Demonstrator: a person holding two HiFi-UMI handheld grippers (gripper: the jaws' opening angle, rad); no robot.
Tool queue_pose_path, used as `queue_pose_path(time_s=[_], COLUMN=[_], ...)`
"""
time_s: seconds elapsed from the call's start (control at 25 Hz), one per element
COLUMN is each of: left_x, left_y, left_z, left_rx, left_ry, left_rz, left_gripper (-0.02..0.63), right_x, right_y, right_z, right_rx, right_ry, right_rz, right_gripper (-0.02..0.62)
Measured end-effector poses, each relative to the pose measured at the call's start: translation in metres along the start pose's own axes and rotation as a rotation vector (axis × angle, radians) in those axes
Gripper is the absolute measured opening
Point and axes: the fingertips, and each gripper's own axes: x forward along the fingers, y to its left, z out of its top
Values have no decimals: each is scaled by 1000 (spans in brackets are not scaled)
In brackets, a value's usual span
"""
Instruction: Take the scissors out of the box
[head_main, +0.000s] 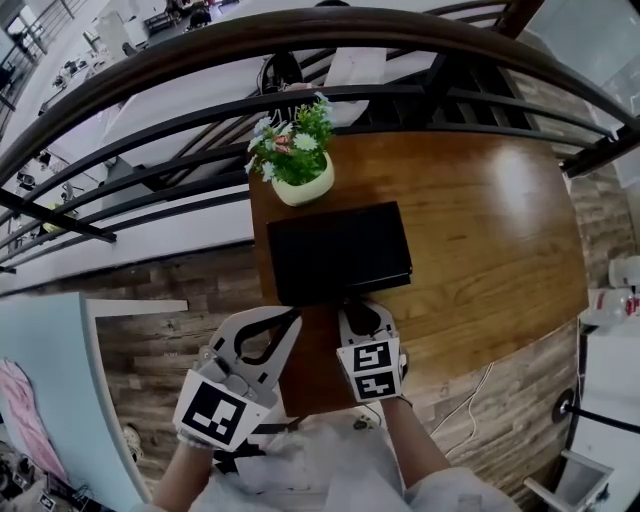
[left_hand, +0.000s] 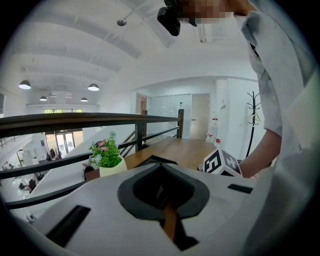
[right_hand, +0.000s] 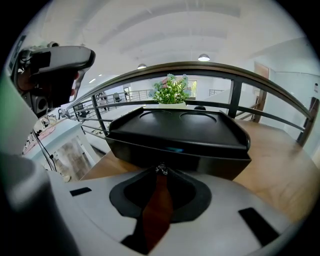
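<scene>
The black box (head_main: 340, 250) lies on the wooden table (head_main: 480, 230) with its lid down, so the scissors are hidden from every view. My right gripper (head_main: 358, 306) is at the middle of the box's near side. In the right gripper view its jaws (right_hand: 160, 168) meet on a small metal clasp (right_hand: 160, 170) on the box front (right_hand: 175, 150). My left gripper (head_main: 292, 320) hovers just left of it by the box's near left corner, shut with nothing in it. The left gripper view shows its closed jaws (left_hand: 161, 166) aimed past the box corner (left_hand: 152, 159).
A white pot with a green flowering plant (head_main: 295, 150) stands right behind the box at the table's far left corner. A dark railing (head_main: 200, 110) curves past the table's far side. The table's left edge (head_main: 257, 260) runs close to the box. A cable (head_main: 470, 400) lies on the floor.
</scene>
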Motion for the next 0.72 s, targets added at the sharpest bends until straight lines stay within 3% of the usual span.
queue_pose_path(time_s=[0.4,0.72], left_x=[10,26], left_y=[-10,-23], left_z=[-5,-14], left_rx=[-38,13], left_ry=[24,97], left_rz=[-51,-84], left_gripper=[17,18], right_x=[-12,-26], right_y=[7,6], right_z=[-16,-28], right_rx=[1,14], right_ry=[1,11], right_rz=[-21,-36], right_gripper=[92,92])
